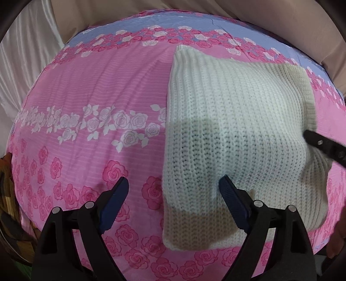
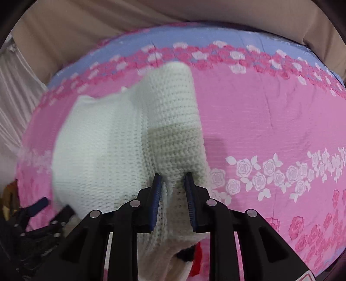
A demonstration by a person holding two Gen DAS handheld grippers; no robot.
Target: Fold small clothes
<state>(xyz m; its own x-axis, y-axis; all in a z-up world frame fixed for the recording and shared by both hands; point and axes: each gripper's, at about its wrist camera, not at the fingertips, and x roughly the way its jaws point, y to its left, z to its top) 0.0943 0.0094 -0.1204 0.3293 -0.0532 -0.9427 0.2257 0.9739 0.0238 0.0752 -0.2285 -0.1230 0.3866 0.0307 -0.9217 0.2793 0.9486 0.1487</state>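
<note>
A cream knitted garment [image 1: 233,134] lies partly folded on a pink rose-print bedsheet [image 1: 97,97]. My left gripper [image 1: 174,190] is open and empty above the garment's near left edge, one finger over the sheet, one over the knit. My right gripper [image 2: 173,186] is shut on a raised fold of the same garment [image 2: 173,121] and holds it off the sheet. The right gripper's tip shows at the right edge of the left wrist view [image 1: 320,142]. The left gripper shows at the lower left of the right wrist view [image 2: 43,207].
The bedsheet [image 2: 270,121] has a blue band with roses along its far edge. Beige fabric [image 1: 259,13] lies beyond the bed, and white satin cloth [image 1: 28,54] at the far left. A red and black item [image 2: 194,255] shows under the lifted garment.
</note>
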